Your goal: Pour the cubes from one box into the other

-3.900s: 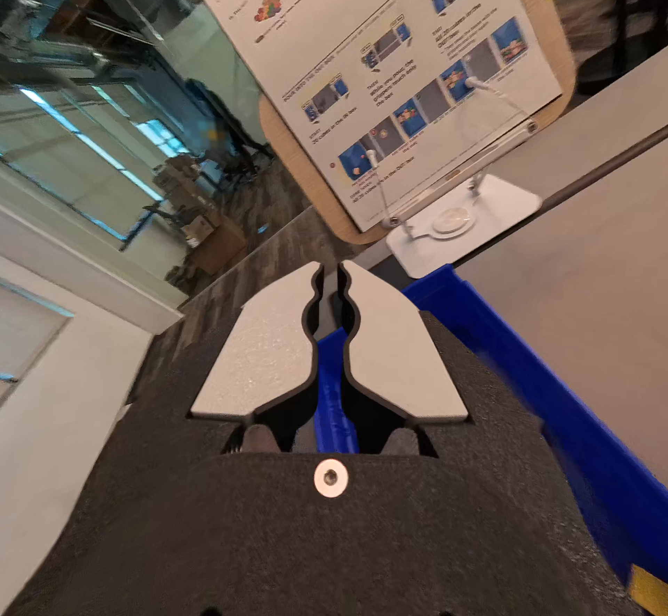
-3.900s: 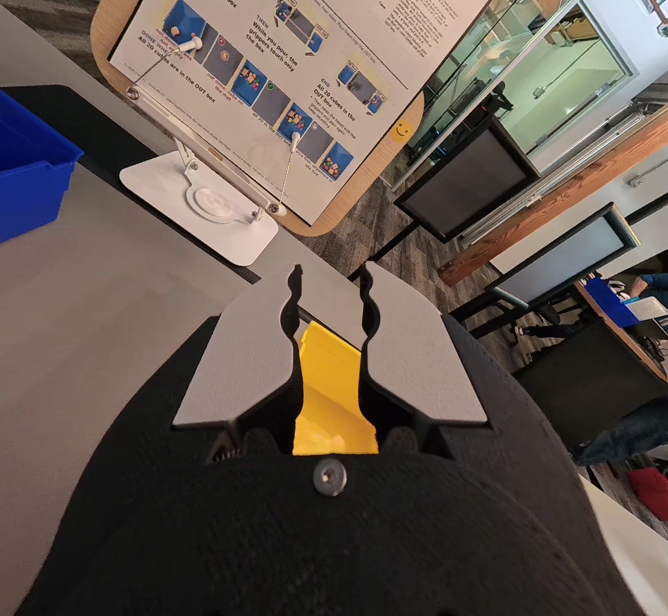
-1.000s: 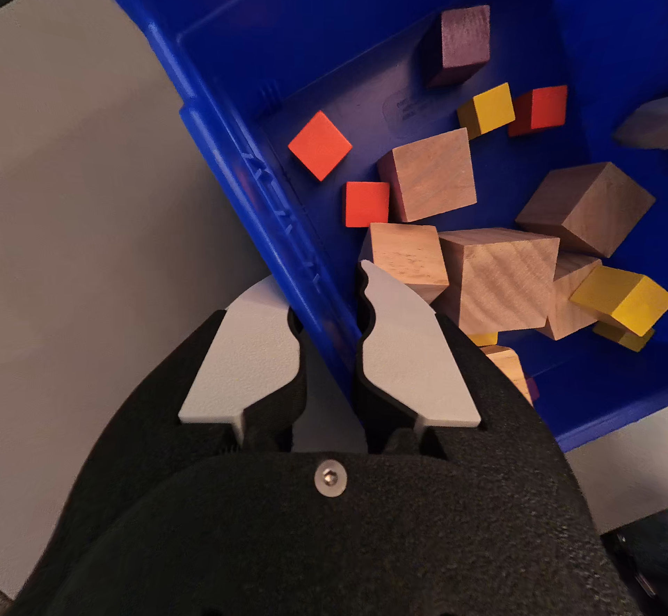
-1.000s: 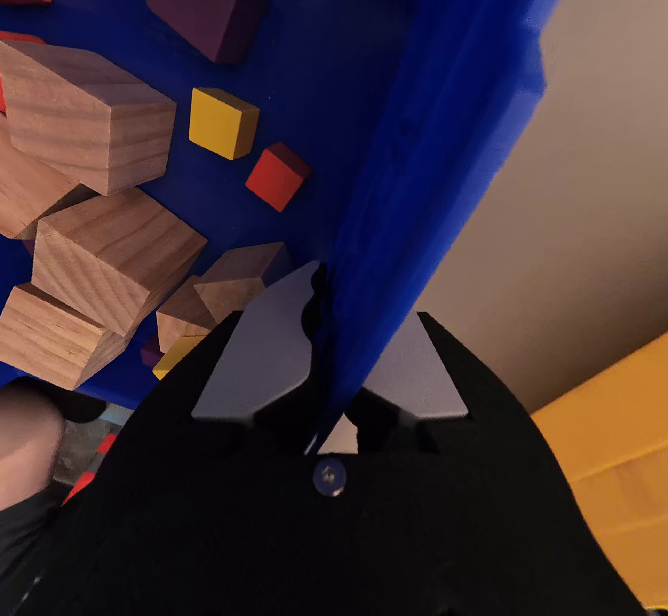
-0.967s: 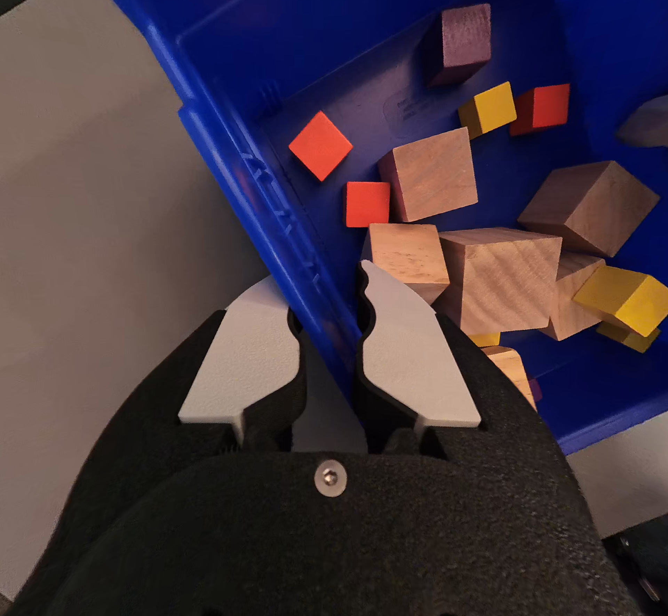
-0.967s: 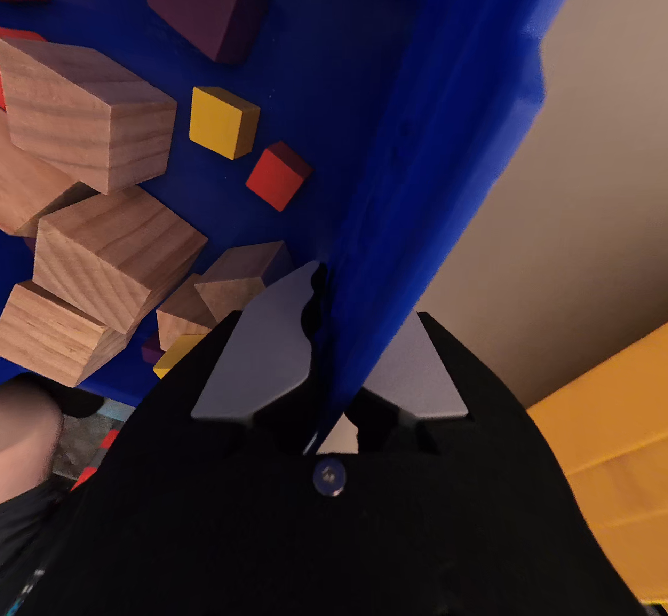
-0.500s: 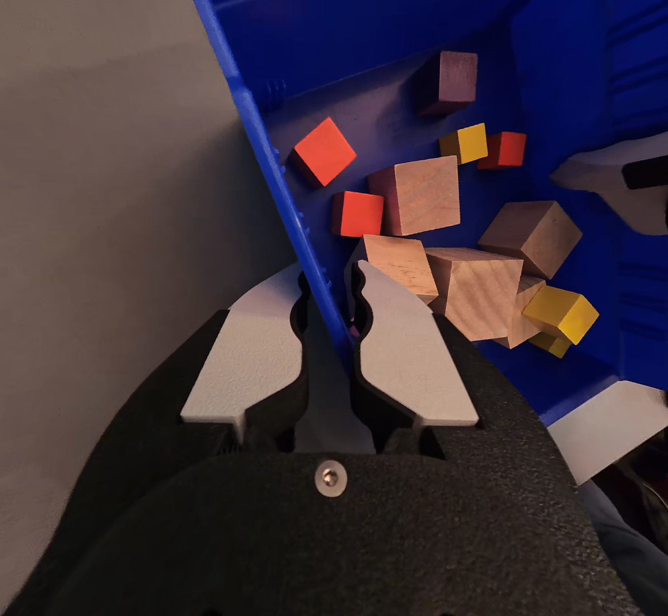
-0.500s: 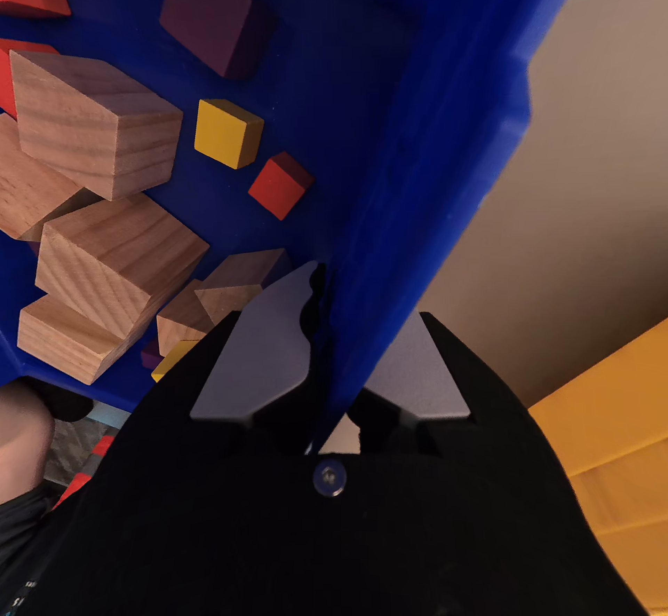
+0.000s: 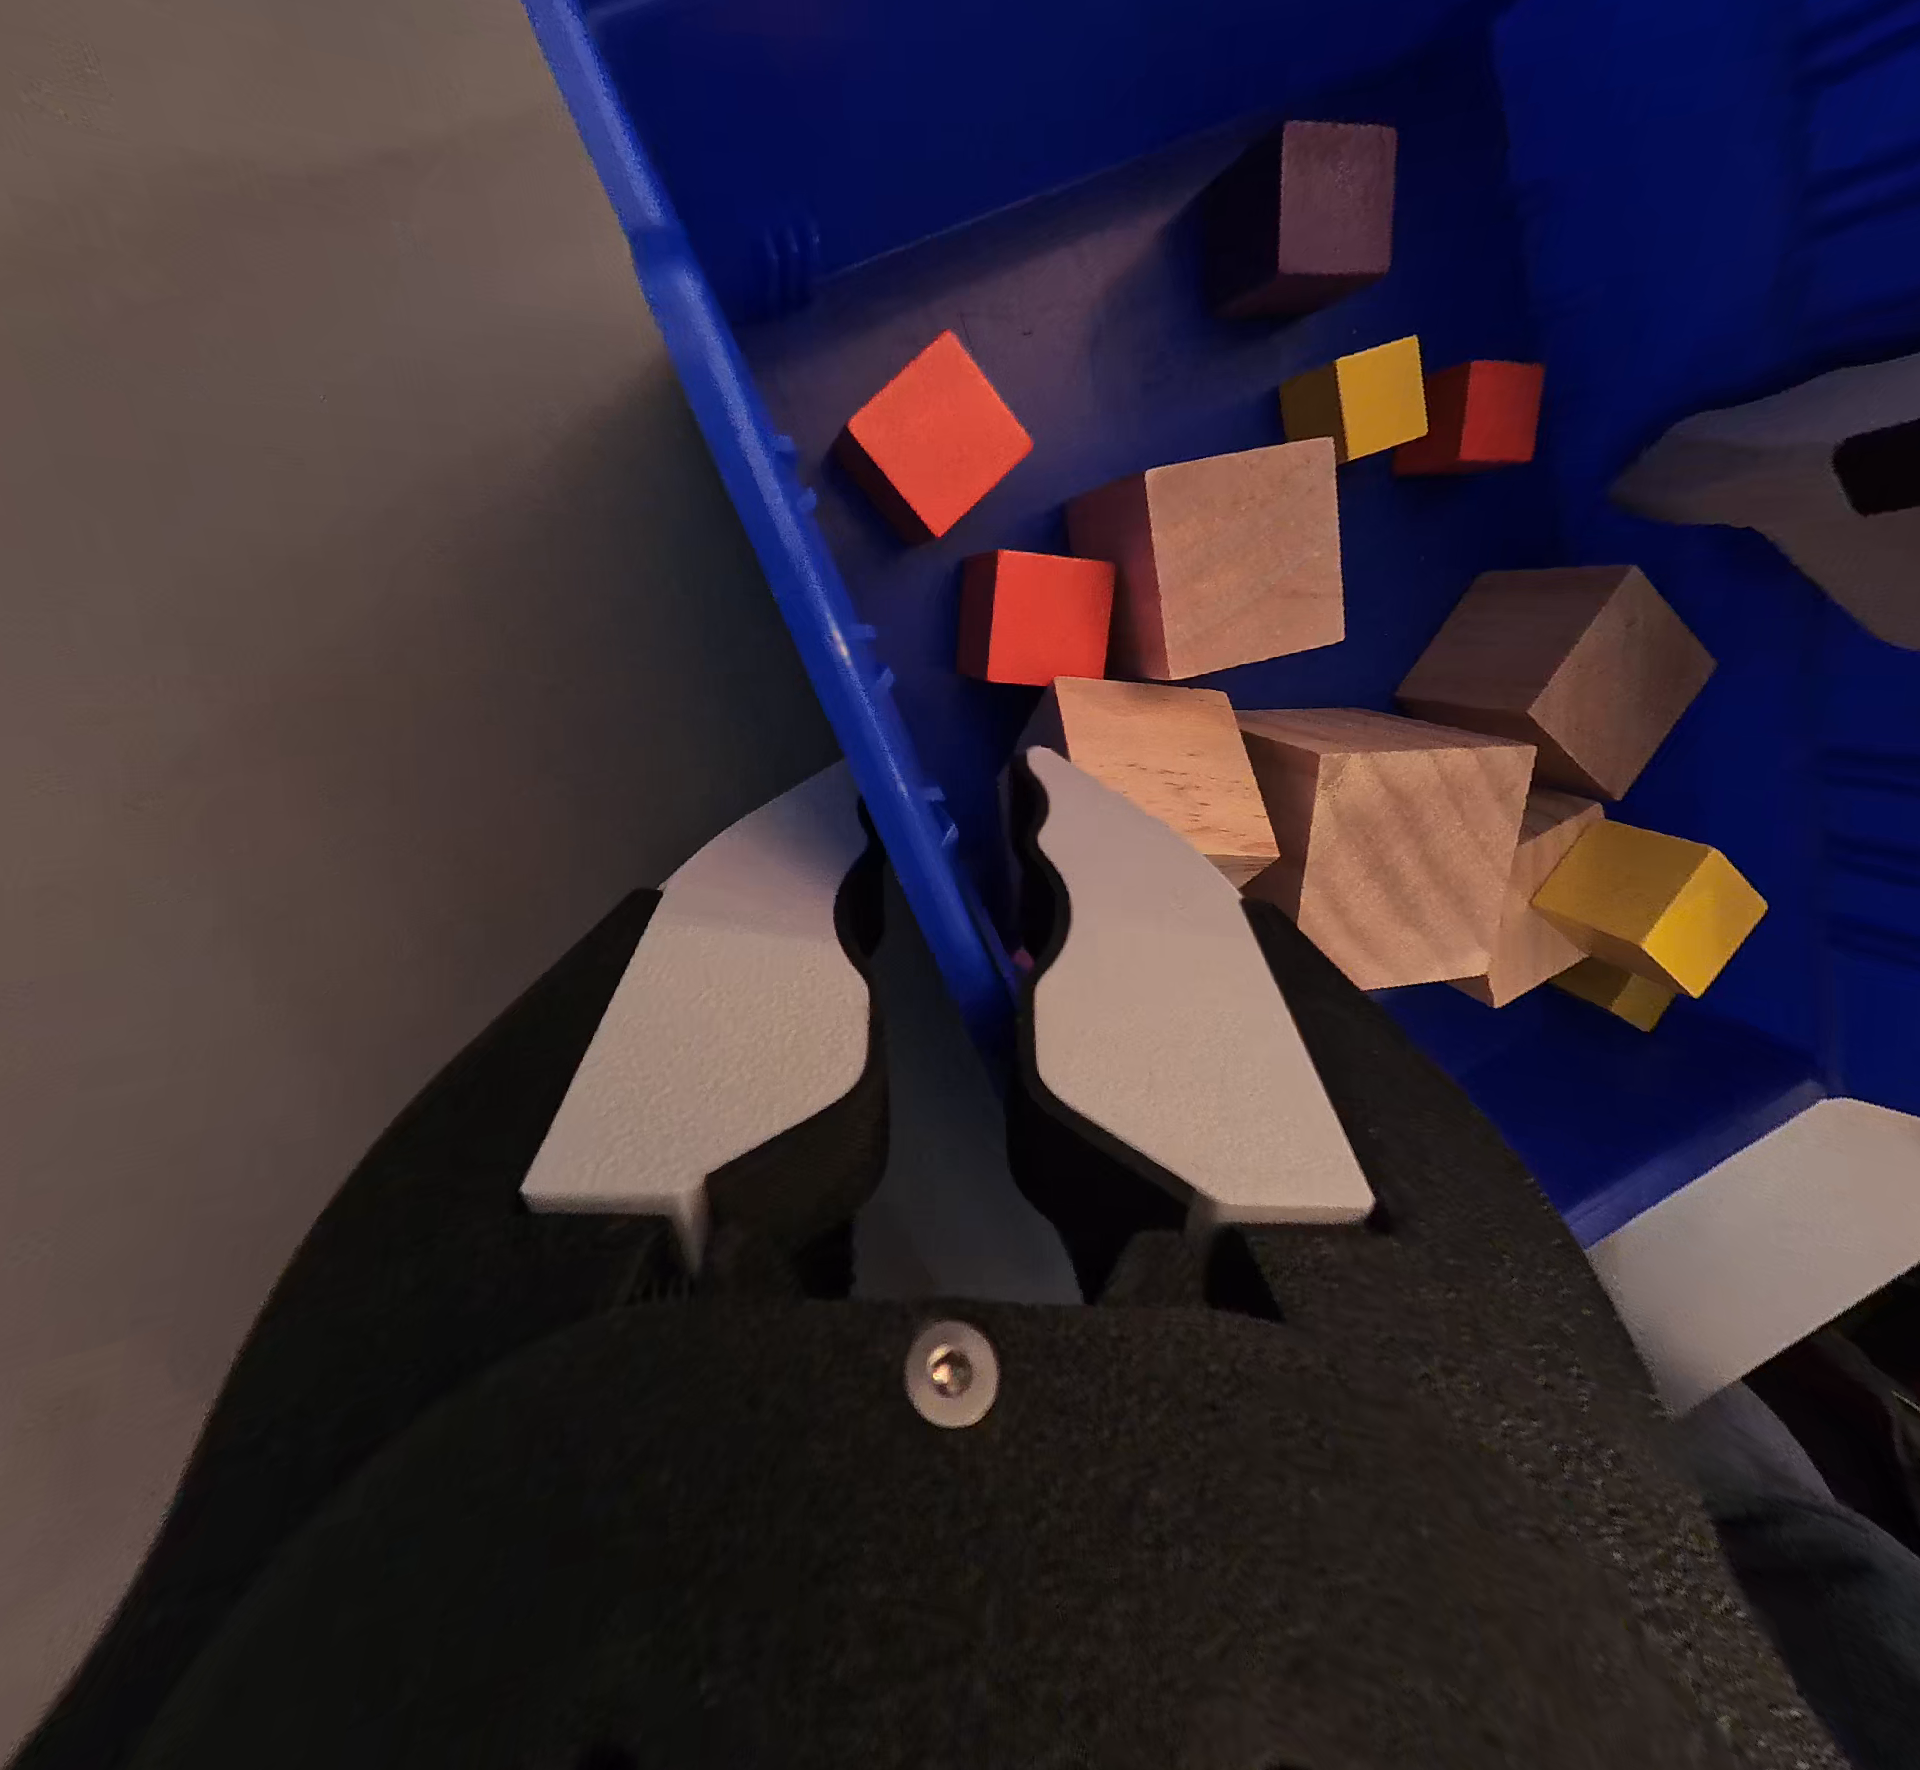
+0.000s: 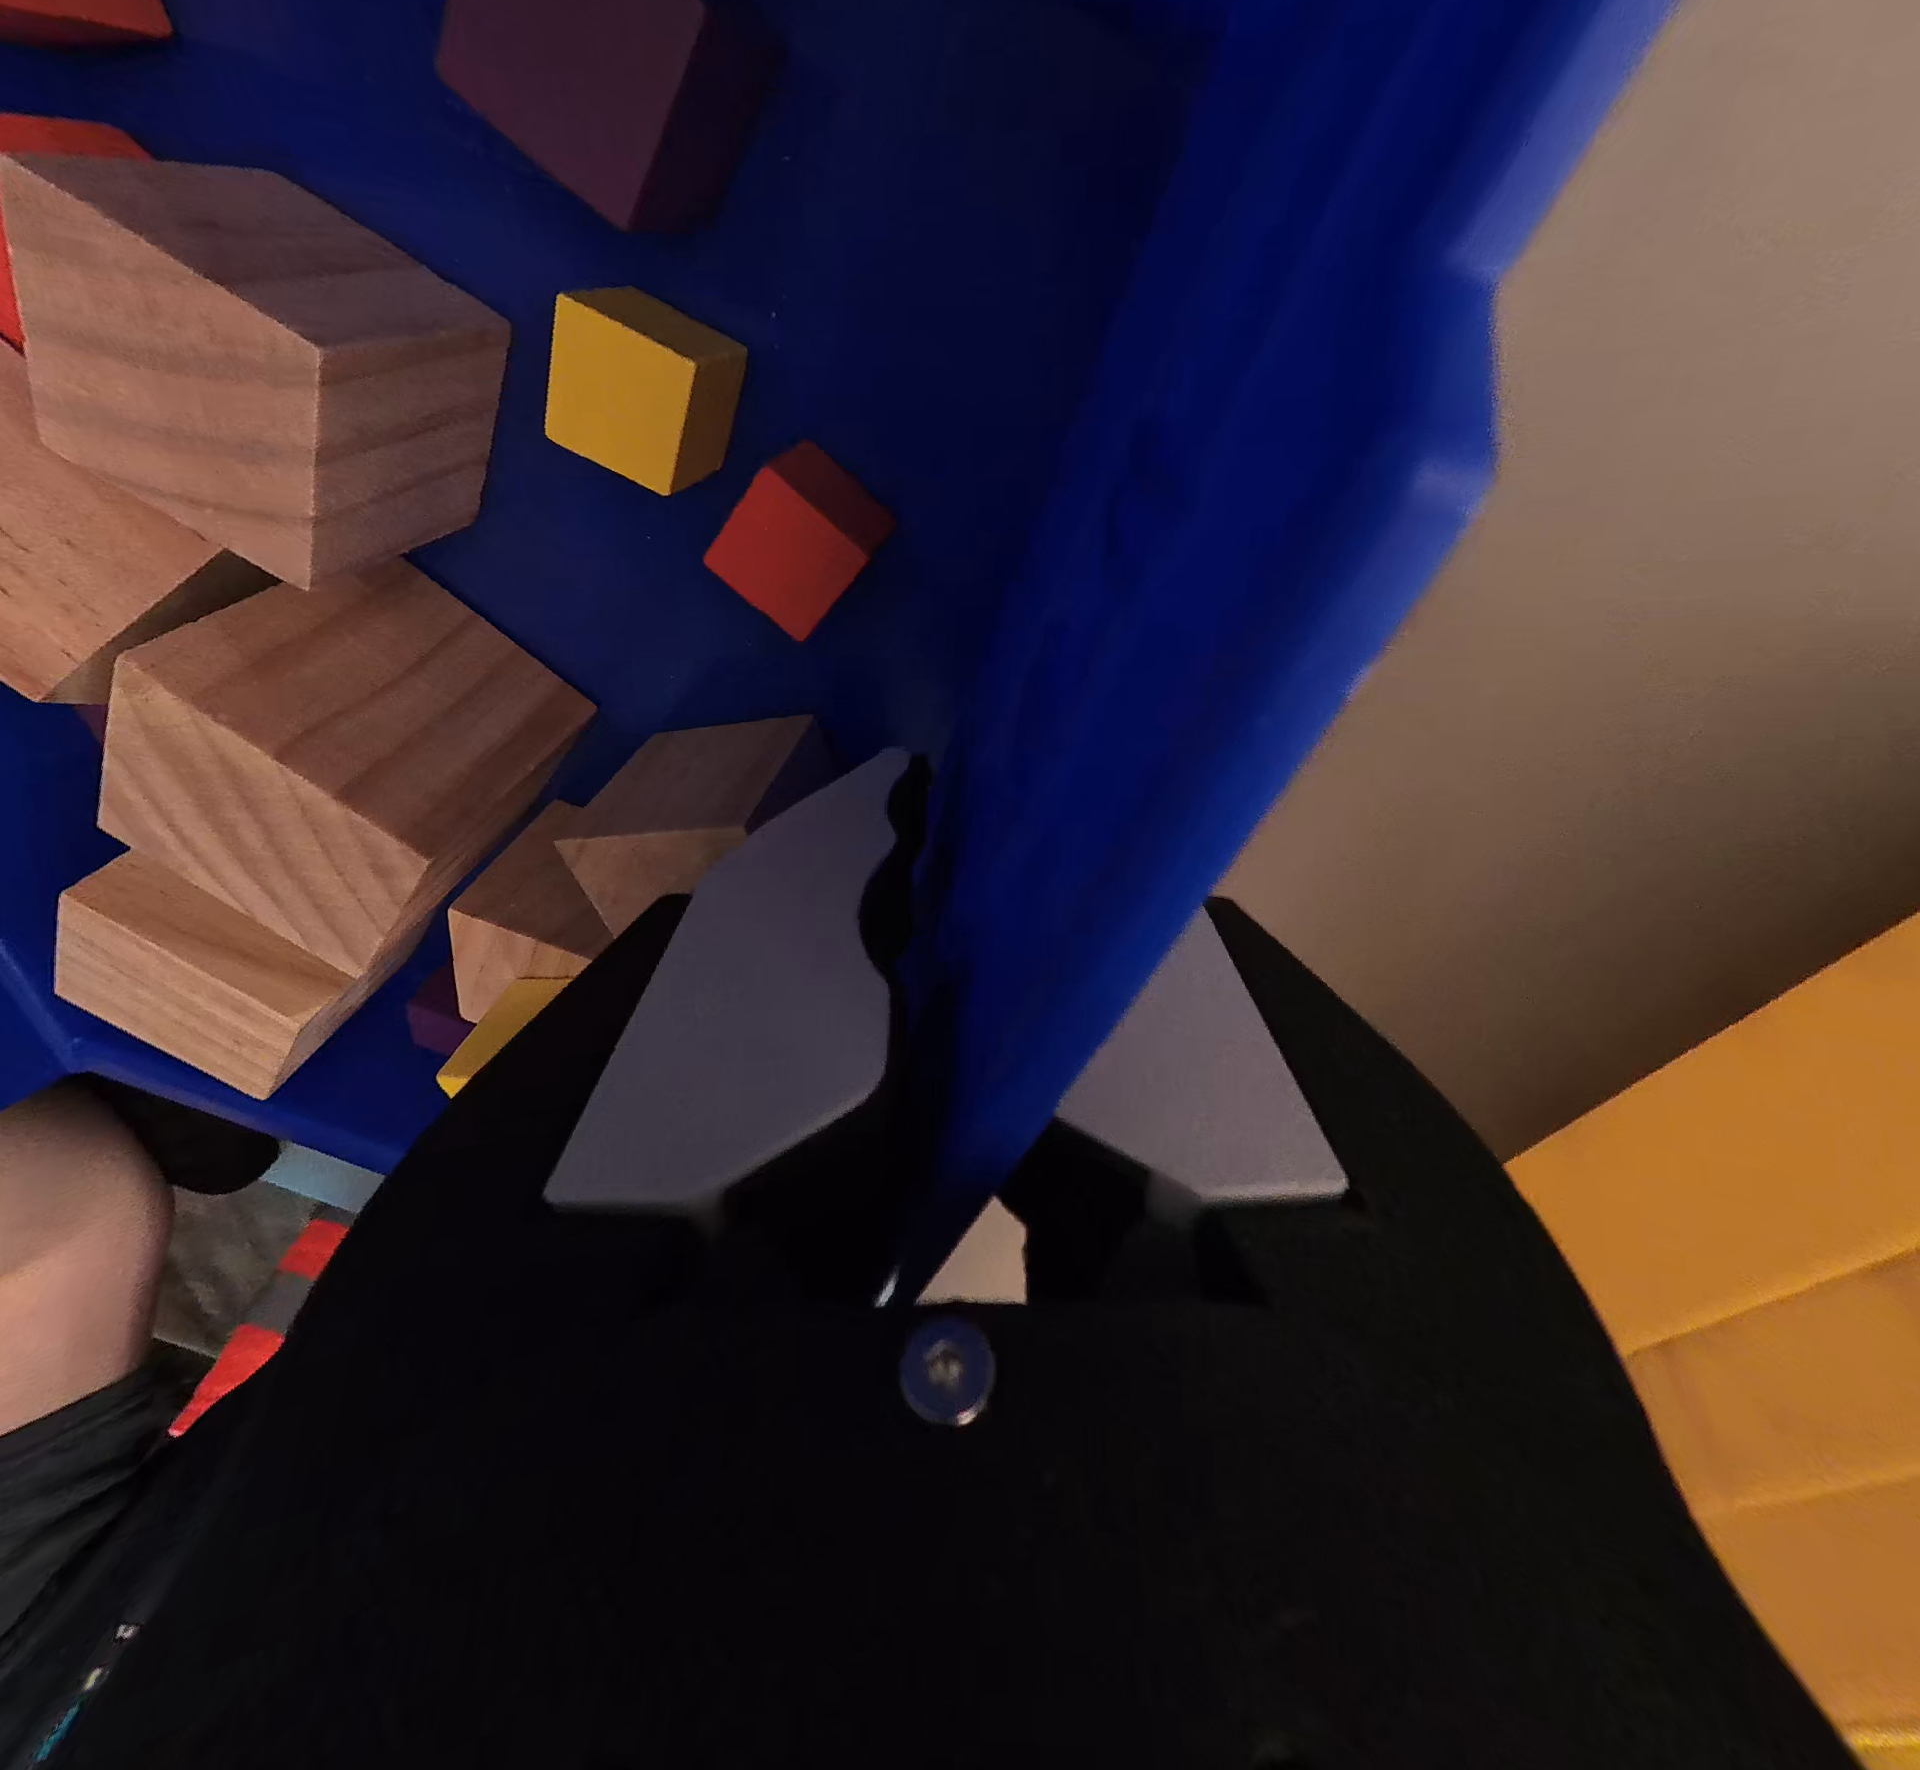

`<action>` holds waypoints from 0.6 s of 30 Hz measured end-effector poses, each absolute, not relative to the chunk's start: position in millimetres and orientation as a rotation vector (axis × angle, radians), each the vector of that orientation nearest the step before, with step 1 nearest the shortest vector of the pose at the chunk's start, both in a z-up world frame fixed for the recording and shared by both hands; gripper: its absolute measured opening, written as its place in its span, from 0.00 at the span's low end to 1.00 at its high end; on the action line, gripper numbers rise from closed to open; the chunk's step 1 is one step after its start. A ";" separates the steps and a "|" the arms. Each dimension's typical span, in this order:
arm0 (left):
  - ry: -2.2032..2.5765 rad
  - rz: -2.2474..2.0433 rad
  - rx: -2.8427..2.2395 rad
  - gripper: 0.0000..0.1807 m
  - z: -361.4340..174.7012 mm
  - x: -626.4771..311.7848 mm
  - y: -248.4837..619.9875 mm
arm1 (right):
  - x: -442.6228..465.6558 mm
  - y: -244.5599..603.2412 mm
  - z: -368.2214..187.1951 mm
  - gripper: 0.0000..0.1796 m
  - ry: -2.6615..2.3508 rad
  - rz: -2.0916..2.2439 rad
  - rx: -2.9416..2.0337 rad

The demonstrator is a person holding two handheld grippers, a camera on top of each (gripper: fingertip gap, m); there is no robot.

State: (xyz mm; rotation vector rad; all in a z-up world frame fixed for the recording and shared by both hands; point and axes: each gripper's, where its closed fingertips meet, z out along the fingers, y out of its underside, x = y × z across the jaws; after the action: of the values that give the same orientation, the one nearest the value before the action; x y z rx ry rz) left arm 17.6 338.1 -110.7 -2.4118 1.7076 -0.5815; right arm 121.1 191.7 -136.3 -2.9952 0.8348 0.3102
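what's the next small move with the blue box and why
Probably carry the blue box toward the yellow box at the right. Both the left gripper and right gripper clamp its walls, and the cubes are all inside.

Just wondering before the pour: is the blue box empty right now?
No, the blue box holds many cubes: wooden, red, yellow and purple ones lie on its floor.

Unclear setting: plain grey tabletop (image 9: 312, 473)
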 end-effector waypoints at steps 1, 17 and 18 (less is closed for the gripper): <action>1.706 -0.563 -2.411 0.11 -110.9 17.5 338.6 | 121.3 191.2 -136.3 0.05 0.841 0.299 -3.001; 1.605 -0.584 -2.516 0.10 -110.0 17.7 340.6 | 118.7 190.9 -134.5 0.04 0.882 0.310 -3.004; 1.629 -0.553 -2.510 0.09 -110.5 16.6 341.3 | 118.6 190.9 -134.6 0.05 0.878 0.318 -3.005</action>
State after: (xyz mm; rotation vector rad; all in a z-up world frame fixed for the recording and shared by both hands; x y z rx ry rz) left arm 16.6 341.3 -110.5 -2.5101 1.6294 -0.5532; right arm 118.6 190.9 -134.6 -3.0052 0.8782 0.3184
